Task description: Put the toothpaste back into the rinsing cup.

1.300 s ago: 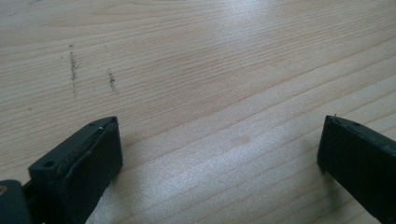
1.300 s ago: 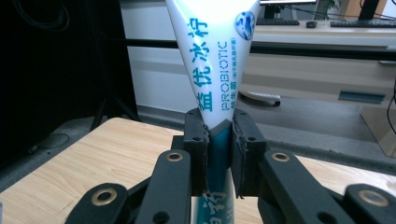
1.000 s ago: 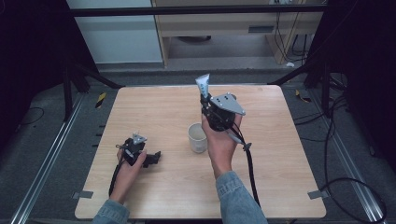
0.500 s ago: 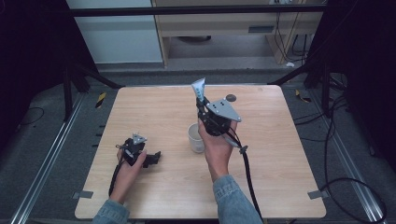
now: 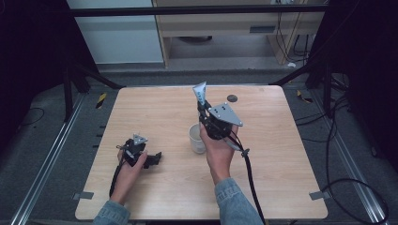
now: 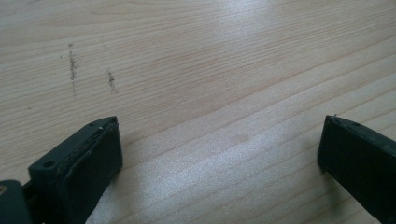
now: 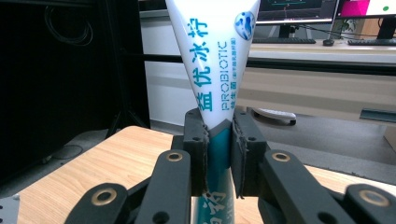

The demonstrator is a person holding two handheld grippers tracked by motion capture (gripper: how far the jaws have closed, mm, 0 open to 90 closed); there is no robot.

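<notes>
A white and teal toothpaste tube (image 5: 201,93) (image 7: 219,70) stands upright with its flat wide end on top. My right gripper (image 5: 204,111) (image 7: 218,154) is shut on its lower teal part and holds it above the table. A white cup (image 5: 196,138) stands on the table (image 5: 281,178) just left of the right hand, below the tube. My left gripper (image 5: 157,158) (image 6: 219,154) rests low over the wood at the front left. Its jaws stand wide open with nothing between them.
A small dark round thing (image 5: 232,98) lies near the table's far edge, right of the tube. A cable (image 5: 251,173) trails from the right gripper across the front of the table. Dark frame legs and floor cables surround the table.
The right hand with the tube has shifted a little leftward and nearer, close beside the cup. The left hand has stayed still.
</notes>
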